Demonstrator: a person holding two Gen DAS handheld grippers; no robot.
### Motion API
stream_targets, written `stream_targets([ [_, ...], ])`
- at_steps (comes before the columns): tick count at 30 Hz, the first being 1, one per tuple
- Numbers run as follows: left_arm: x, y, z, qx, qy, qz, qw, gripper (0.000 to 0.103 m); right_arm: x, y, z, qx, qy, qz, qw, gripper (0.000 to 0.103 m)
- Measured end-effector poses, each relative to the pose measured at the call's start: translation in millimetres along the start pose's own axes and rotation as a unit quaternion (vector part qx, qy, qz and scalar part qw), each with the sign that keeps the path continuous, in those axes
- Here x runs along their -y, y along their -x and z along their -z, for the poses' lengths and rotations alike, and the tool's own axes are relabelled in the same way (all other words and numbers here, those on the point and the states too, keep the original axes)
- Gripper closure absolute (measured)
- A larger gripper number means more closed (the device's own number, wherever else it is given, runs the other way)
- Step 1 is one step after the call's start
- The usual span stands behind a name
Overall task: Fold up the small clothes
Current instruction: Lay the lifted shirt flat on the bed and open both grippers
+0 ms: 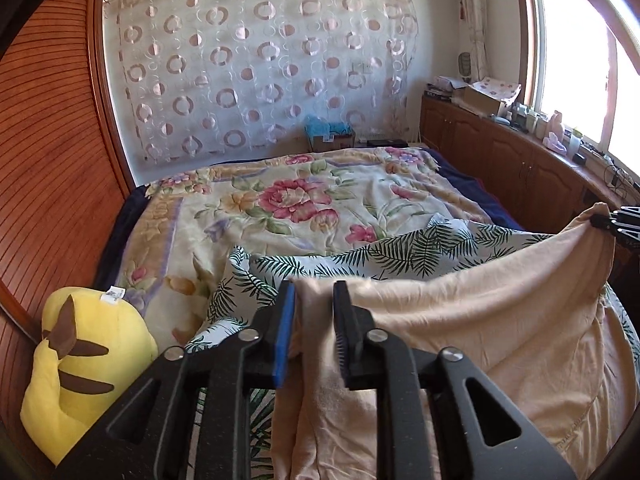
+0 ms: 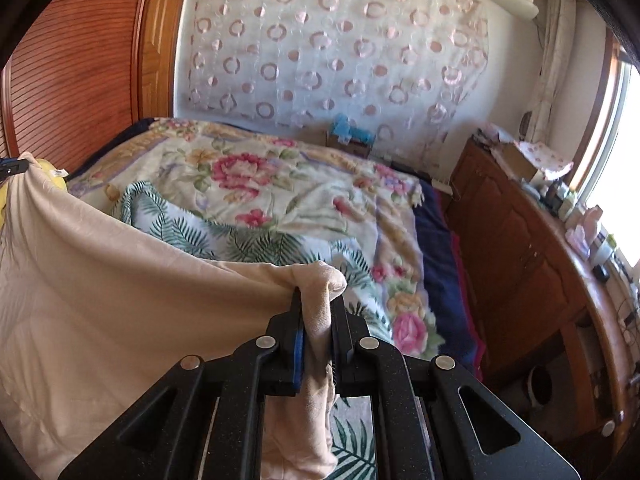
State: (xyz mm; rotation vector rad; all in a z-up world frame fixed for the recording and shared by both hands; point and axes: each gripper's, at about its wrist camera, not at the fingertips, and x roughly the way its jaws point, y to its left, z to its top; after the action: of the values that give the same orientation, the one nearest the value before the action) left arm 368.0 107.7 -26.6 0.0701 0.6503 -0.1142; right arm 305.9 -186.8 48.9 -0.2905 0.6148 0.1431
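A peach-coloured garment hangs stretched between my two grippers above the bed. My left gripper is shut on one top corner of it. My right gripper is shut on the other top corner, with a bunch of cloth poking out past the fingertips. The garment sags in a curve between them, and its lower part is hidden below the frames. The right gripper shows at the right edge of the left wrist view. The left gripper shows at the left edge of the right wrist view.
Under the garment lies a palm-leaf print sheet on a floral blanket covering the bed. A yellow plush toy sits at the left by the wooden wall panel. A wooden cabinet with clutter runs along the right under the window.
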Motion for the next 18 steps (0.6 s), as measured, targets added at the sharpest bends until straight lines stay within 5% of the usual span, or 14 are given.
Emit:
stream_targets([
  [3, 0, 11, 2, -0.003, -0.003, 0.029, 0.9996, 0.044, 4, -4, -10, -0.017, -0.015, 0.003, 1.0, 0.077],
  [6, 1, 29, 13, -0.005, -0.009, 0.036, 0.9993, 0.026, 8, 15, -10, -0.009, -0.027, 0.0, 1.0, 0.055],
  [18, 1, 119, 114, -0.029, -0.025, 0.048, 0.9981, 0.026, -14, 135, 51, 0.018, -0.049, -0.043, 0.998, 0.053],
])
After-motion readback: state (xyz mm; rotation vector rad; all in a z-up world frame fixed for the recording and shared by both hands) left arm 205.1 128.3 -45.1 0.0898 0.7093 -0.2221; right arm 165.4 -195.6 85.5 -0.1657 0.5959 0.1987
